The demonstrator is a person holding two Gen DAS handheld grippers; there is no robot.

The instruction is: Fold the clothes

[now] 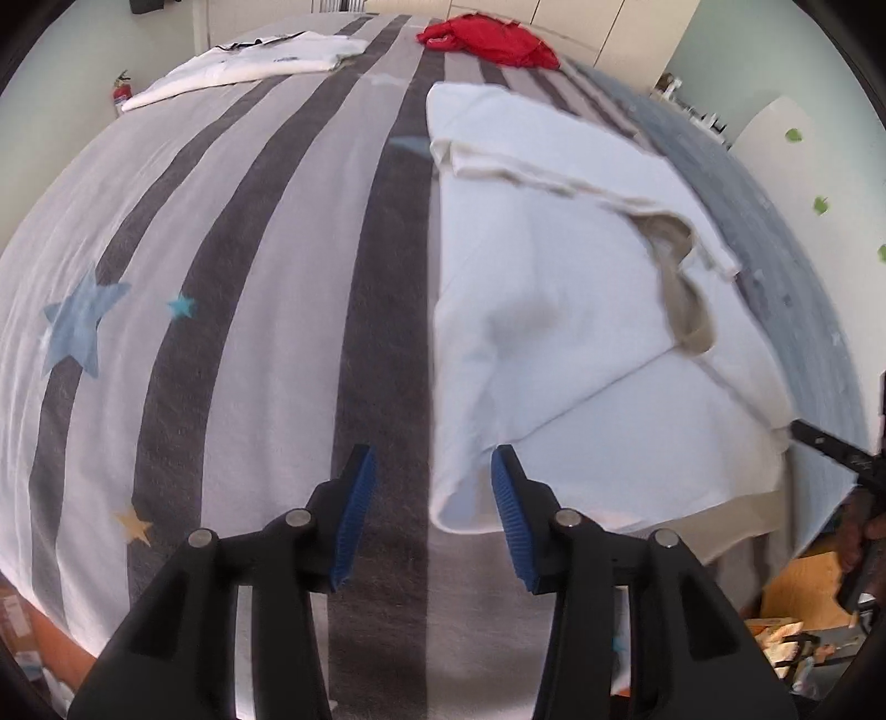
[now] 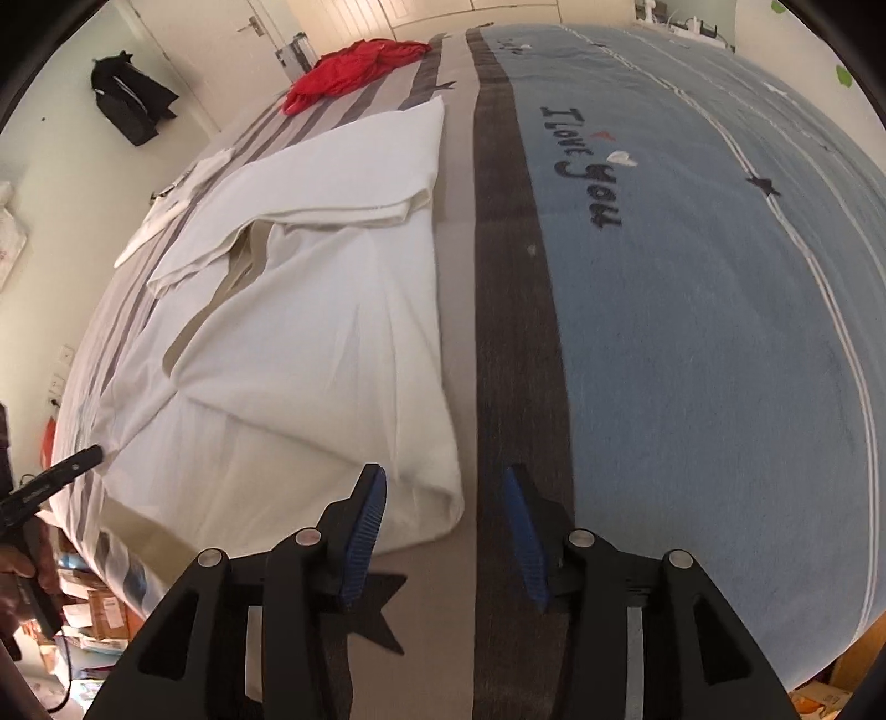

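A white garment (image 1: 554,310) is lying partly folded on the striped bedspread (image 1: 249,277), its near corner sitting at about one o'clock from the left tool (image 1: 434,476). That tool's blue pads are standing apart, gripping nothing. The right tool (image 2: 443,493) is hovering open too, the garment's other near corner at eleven o'clock. A red garment (image 1: 493,41) is lying far off at twelve.

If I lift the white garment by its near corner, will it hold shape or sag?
The white garment will probably sag: it already lies in soft creases and folds. It looks thin and light. Its loosely layered top fold may slip open if dragged across the bedspread.
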